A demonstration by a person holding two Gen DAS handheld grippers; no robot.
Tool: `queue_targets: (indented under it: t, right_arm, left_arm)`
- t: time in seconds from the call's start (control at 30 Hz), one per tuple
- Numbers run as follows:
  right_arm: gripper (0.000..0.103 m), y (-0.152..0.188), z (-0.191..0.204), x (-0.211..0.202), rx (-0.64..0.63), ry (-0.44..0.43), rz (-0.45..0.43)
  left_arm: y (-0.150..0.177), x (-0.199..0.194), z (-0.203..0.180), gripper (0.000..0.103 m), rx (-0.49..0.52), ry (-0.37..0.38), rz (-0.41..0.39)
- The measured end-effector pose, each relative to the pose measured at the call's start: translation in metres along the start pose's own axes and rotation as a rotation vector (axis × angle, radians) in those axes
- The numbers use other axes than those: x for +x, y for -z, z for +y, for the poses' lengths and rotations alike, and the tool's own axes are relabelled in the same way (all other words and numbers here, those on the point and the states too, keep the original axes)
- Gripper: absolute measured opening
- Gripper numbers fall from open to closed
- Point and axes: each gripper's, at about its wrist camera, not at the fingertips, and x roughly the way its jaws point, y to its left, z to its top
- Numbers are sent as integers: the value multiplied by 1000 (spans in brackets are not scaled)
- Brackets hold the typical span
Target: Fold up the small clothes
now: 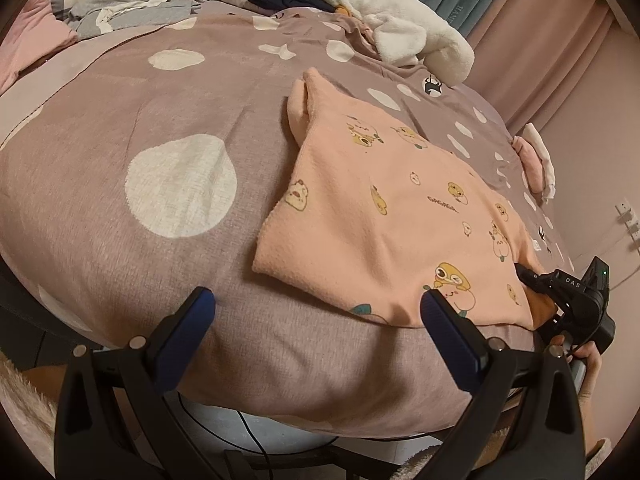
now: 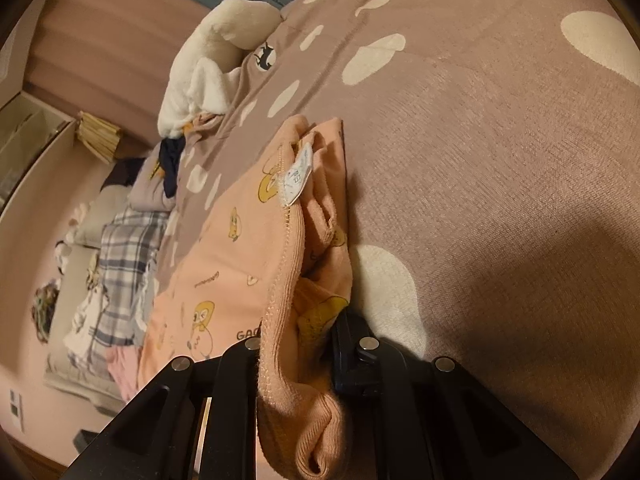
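Two tongs work one peach garment (image 1: 400, 216) lying on the bed (image 1: 120, 120). Left tongs (image 1: 316, 304) stand spread, the garment's near hem at their one o'clock; right tongs (image 2: 298, 344) pinch its bunched corner.

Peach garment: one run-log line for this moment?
right tongs: shut on peach garment edge | left tongs: open, empty | garment on bedspread

Right tool (image 2: 298, 344) fingertips under peach garment (image 2: 240, 256)

garment (image 1: 392, 216) on bed (image 1: 160, 280) (right side)
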Motion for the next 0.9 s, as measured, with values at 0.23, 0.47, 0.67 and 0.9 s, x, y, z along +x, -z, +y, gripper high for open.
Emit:
queue_targets:
  t: [0.23, 0.47, 0.67, 0.9]
  right_arm:
    - [12, -15, 25, -1, 35, 81, 63]
    - [12, -19, 38, 0, 12, 69, 41]
    - [12, -18, 35, -3, 37, 38, 44]
    - [12, -19, 55, -5, 35, -69, 47]
  left_arm:
    - [1, 0, 0, 102, 11, 9, 14]
    - [0, -4, 6, 102, -22, 54, 11]
    - [0, -3, 3, 102, -12, 40, 6]
    - [1, -1, -2, 102, 20, 9, 7]
